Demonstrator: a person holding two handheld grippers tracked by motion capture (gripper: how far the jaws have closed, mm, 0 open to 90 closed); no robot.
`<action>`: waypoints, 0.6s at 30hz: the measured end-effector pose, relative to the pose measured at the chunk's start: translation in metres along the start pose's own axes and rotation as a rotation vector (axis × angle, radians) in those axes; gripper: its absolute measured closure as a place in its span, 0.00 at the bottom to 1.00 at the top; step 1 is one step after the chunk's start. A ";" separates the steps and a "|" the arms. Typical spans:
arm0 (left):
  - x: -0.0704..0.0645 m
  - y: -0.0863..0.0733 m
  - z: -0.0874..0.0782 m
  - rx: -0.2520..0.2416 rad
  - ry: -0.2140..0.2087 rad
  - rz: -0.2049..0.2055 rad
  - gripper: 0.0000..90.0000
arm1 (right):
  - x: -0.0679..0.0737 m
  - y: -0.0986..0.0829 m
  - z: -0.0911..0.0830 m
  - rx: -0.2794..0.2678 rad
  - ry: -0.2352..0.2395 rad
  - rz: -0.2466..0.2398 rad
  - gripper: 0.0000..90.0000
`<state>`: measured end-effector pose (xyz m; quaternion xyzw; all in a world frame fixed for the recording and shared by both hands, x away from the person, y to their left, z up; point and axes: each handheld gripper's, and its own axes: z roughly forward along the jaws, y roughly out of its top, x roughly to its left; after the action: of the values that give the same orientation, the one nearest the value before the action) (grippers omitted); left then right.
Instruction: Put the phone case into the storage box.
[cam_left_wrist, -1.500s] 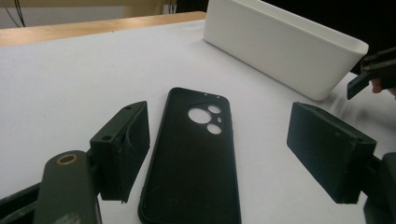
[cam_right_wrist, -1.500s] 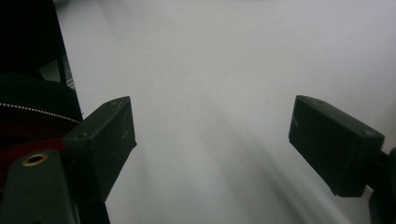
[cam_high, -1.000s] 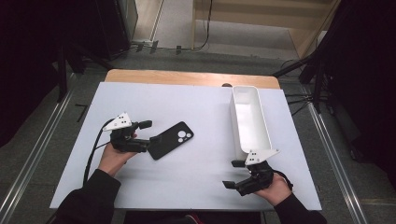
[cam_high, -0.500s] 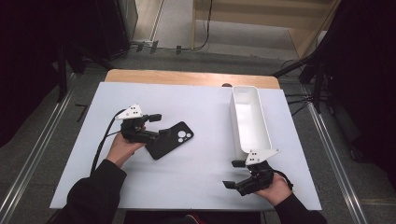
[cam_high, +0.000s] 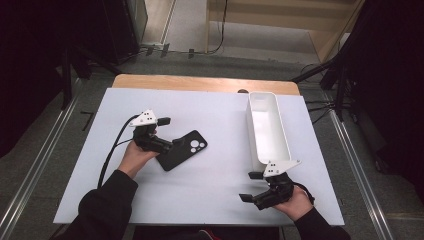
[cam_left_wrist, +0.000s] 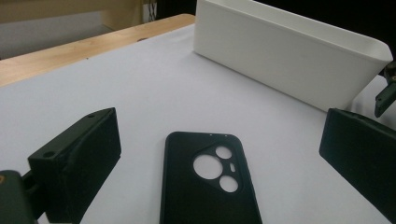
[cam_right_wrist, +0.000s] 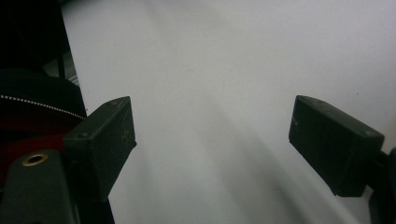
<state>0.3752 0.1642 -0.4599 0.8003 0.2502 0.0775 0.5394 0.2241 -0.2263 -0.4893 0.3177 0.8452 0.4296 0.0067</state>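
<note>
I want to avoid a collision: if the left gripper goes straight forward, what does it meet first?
Probably the black phone case, lying flat between the open jaws of the left gripper; beyond it stands the long white plastic bin.

The phone case (cam_left_wrist: 205, 186) is black — plain, with 4 cut-outs showing white through it. Both grippers (cam_high: 167, 145) (cam_high: 252, 187) are black with pale grey plates. The bin (cam_high: 267, 127) is white, the table (cam_high: 215, 190) white — wood-edged.

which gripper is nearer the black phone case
Left. The left gripper is at the phone case, open jaws on either side of its near end. The right gripper sits far off by the white bin's near end.
</note>
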 end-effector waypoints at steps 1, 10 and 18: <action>0.000 -0.001 0.000 0.002 -0.007 0.001 0.00 | 0.000 0.000 0.000 0.000 0.000 0.001 0.15; -0.001 -0.011 0.002 -0.023 -0.018 -0.018 0.00 | -0.001 0.000 -0.001 -0.006 -0.002 -0.003 0.15; -0.006 -0.019 0.008 -0.003 -0.014 0.000 0.00 | -0.001 0.001 -0.001 -0.005 -0.003 -0.007 0.15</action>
<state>0.3670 0.1608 -0.4794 0.8000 0.2462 0.0722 0.5423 0.2249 -0.2268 -0.4886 0.3154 0.8453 0.4312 0.0100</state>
